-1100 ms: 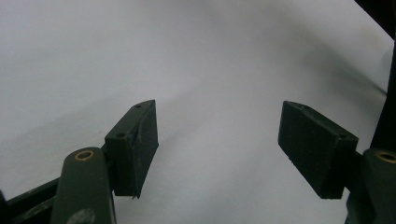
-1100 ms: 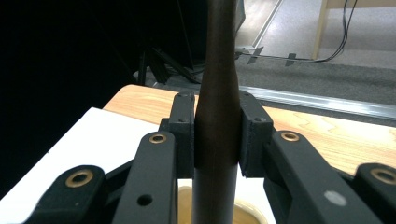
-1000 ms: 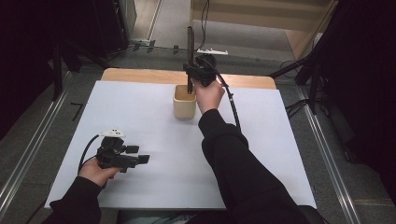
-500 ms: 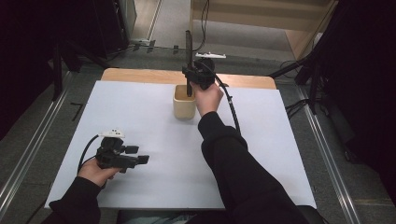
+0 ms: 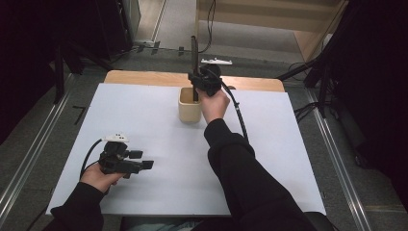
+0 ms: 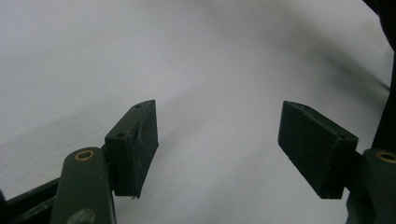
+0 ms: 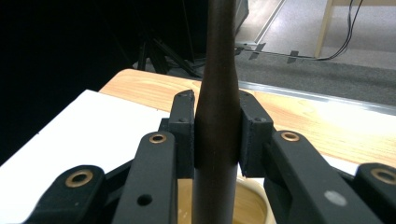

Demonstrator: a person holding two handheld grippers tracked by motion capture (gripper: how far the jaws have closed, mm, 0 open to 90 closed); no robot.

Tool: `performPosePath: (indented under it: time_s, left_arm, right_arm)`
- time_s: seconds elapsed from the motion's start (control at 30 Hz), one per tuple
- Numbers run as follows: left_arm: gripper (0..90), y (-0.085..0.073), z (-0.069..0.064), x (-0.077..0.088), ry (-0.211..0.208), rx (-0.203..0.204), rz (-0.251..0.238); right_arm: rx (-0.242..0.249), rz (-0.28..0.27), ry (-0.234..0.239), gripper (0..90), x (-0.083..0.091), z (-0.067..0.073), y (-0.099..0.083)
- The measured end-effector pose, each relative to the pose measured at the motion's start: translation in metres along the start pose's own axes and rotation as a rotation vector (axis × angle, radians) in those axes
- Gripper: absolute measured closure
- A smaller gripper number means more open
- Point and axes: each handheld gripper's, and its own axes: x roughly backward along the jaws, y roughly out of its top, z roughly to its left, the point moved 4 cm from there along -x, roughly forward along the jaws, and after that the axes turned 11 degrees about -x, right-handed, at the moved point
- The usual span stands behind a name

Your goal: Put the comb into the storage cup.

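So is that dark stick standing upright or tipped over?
Upright. The stick stands vertical, its lower end inside the cup, with the right tongs clamped on it.

A white sheet (image 5: 144, 120) covers a light wooden tabletop (image 5: 144, 77) standing on grey floor (image 5: 240, 38), with metal rails (image 5: 29, 159) along both sides, dark equipment stands (image 5: 62, 62) at left, and pale wooden furniture (image 5: 269, 9) beyond.
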Motion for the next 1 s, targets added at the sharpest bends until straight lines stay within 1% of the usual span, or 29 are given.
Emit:
performPosePath:
  time_s: [0.17,0.63,0.77,1.0]
  left_arm:
    - [29.5,0.000,0.000,0.000,-0.002,-0.001,0.002]
    - [29.5,0.000,0.000,-0.001,-0.004,-0.003,0.004]
    - [29.5,-0.001,0.000,-0.001,-0.005,-0.006,0.011]
    - [29.5,-0.001,-0.001,-0.001,-0.007,-0.006,0.015]
  right_arm:
    - [0.005,0.008,-0.001,69.5,-0.001,-0.002,-0.005]
    - [0.007,0.016,0.011,69.5,-0.005,-0.001,-0.016]
    - [0.010,0.023,0.003,69.5,-0.006,-0.003,-0.018]
    - [0.013,0.026,0.005,69.5,-0.007,-0.004,-0.021]
